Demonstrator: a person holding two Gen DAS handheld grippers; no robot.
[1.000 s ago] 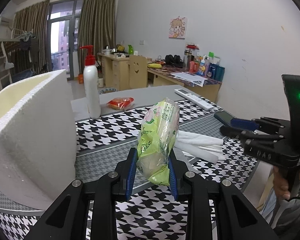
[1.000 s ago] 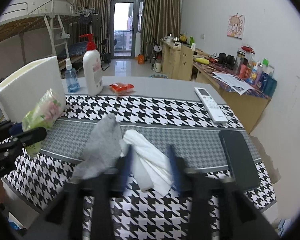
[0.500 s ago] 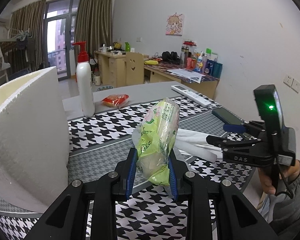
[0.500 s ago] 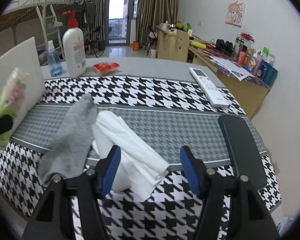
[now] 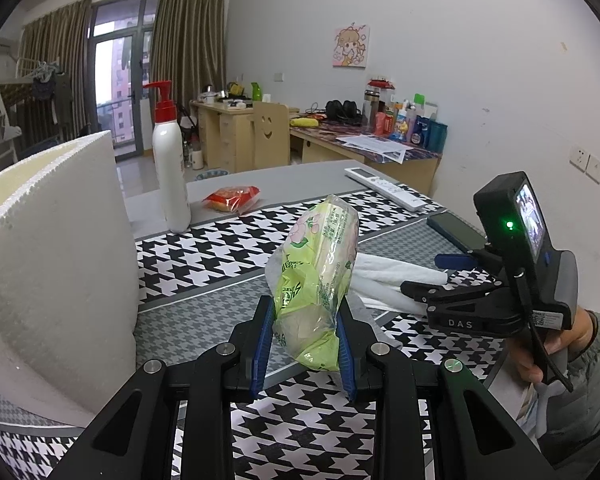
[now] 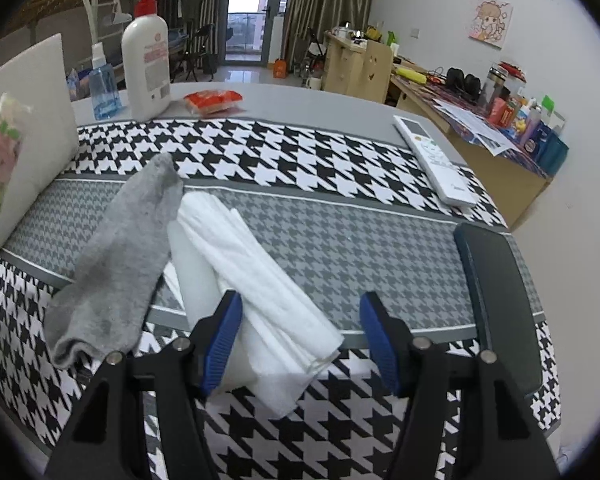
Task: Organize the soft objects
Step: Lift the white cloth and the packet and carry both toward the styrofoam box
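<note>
From the left wrist, the left tongs (image 5: 304, 350) are clamping the green plastic tissue pack (image 5: 318, 280) upright above the table, beside the white foam box (image 5: 56, 260), likely its destination.

From the right wrist, the right tongs (image 6: 300, 344) are standing apart, straddling the folded white cloth (image 6: 252, 276) for a grab; the grey sock (image 6: 120, 256) is lying alongside.

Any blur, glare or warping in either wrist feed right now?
Left wrist: sharp, tissue pack crisp, window backlight mild. Right wrist: sharp too, white cloth slightly overexposed, balcony door blown out. Both: strong fisheye bending at the edges, dark corner vignette.
</note>
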